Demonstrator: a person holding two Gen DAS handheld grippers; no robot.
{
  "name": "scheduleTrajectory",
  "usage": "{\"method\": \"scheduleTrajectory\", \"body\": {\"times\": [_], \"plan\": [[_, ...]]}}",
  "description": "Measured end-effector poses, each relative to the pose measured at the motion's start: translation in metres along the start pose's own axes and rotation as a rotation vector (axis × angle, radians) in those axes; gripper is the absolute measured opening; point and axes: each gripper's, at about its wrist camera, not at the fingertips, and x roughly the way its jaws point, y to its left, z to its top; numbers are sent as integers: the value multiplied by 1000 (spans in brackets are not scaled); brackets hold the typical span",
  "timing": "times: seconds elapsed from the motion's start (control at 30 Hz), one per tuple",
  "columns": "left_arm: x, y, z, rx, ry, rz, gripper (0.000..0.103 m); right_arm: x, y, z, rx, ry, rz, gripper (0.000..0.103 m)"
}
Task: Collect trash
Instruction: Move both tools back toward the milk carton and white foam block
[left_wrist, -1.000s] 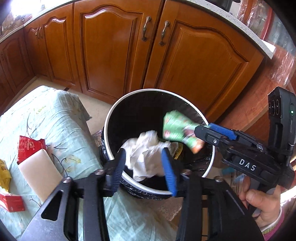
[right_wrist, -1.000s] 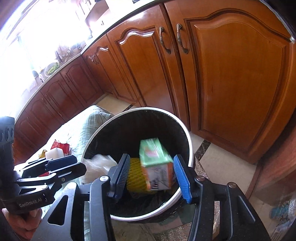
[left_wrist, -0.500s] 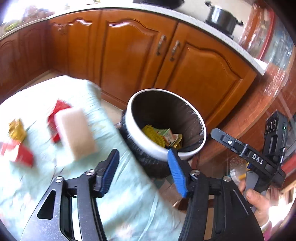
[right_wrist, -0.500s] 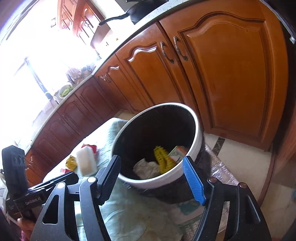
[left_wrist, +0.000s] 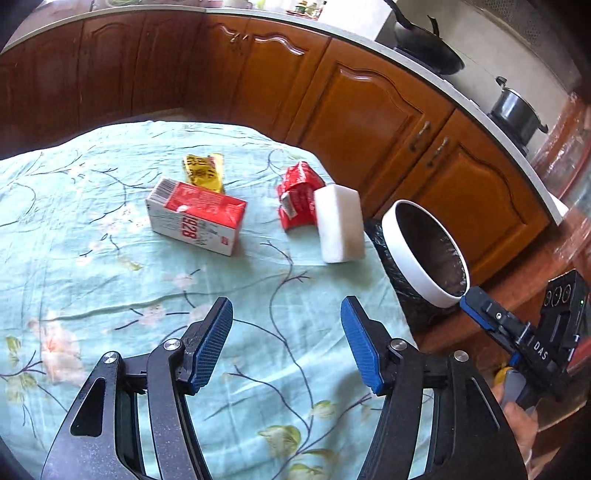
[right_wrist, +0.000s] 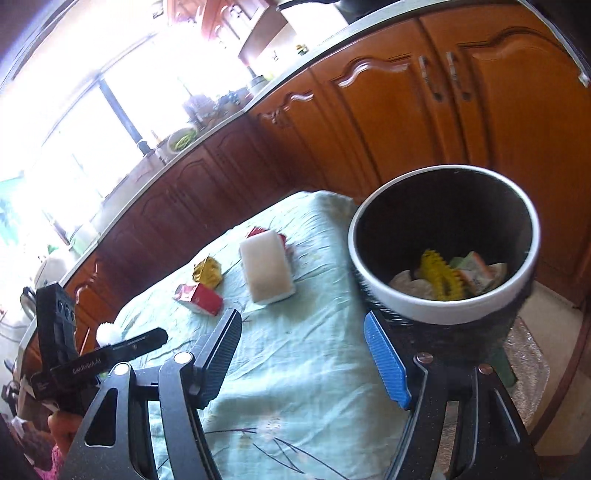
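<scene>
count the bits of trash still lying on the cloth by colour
red: 2, a carton and a crumpled wrapper
yellow: 1, a packet
white: 1, a block
total: 4

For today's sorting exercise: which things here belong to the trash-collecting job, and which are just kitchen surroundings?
Job: bin, red carton, yellow wrapper, red packet, white block.
Surroundings: floral cloth, cabinets, pot, wok.
</scene>
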Motion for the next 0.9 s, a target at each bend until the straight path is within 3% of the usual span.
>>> {"method": "scheduleTrajectory", "body": {"times": [0.37, 0.7, 0.9], "plan": [[24, 39, 37, -108, 19, 28, 77, 58, 35, 17, -126, 74, 4, 74], [67, 59, 77, -313, 80, 43, 80, 114, 33, 29, -143, 159, -6, 74], [86, 60, 76, -310, 113, 69, 77, 136, 40, 26, -174, 195, -8, 73]]}}
